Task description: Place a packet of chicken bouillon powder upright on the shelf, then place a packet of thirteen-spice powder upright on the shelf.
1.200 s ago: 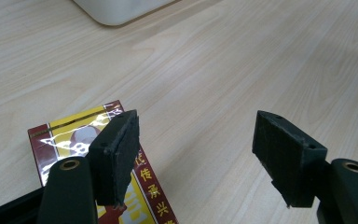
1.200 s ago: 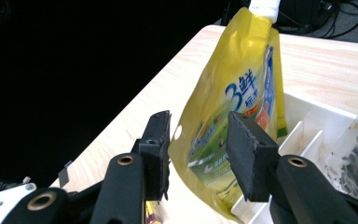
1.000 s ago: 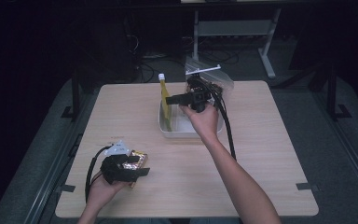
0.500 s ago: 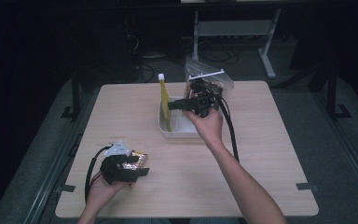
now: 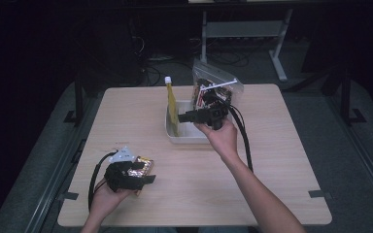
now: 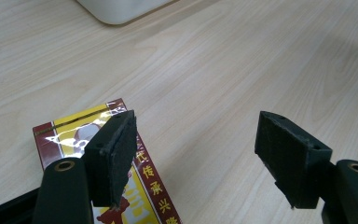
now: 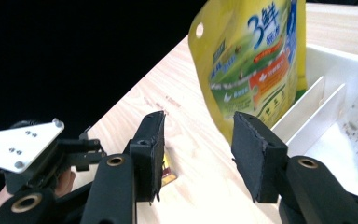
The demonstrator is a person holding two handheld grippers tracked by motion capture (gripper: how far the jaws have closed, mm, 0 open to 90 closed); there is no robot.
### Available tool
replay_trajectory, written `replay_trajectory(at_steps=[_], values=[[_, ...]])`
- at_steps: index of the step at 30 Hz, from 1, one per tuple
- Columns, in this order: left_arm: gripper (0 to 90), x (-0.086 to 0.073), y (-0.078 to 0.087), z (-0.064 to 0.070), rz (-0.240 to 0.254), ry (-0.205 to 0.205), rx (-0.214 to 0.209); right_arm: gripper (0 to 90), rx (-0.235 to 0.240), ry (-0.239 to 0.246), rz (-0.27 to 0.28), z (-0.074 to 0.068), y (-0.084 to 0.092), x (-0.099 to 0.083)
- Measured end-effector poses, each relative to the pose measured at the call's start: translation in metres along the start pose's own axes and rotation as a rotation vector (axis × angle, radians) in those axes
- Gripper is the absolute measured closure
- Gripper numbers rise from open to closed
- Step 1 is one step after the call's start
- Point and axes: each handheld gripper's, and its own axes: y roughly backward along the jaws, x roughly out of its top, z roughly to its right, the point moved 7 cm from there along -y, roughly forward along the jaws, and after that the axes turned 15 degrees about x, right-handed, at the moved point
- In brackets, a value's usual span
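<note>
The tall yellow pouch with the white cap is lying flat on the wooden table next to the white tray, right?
Not quite. The tall yellow pouch with the white cap stands upright inside the white plastic tray, in its left compartment, not flat on the light wooden table. The high view shows it.

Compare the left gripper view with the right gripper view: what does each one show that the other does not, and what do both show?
The left gripper view alone shows the red and yellow printed face of the box lying flat under the open left gripper. The right gripper view alone shows the yellow pouch standing upright in the white bin, the bin's dividers, and the open right gripper with nothing between its pads. Both show the wooden table.
</note>
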Motion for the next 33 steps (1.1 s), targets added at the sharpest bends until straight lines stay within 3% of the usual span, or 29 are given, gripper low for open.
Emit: replay_trajectory(at_steps=[16, 25, 33], values=[[26.7, -0.004, 0.005, -0.009, -0.006, 0.004, 0.057, 50.9, 0.03, 0.002, -0.07, -0.002, -0.004, -0.042], [22.8, -0.013, 0.005, -0.019, -0.029, 0.021, 0.124, 49.5, 0.057, -0.012, -0.092, 0.0, -0.005, -0.069], [22.0, -0.02, 0.001, -0.024, -0.056, 0.018, 0.177, 49.2, 0.059, -0.027, -0.1, 0.005, -0.004, -0.081]])
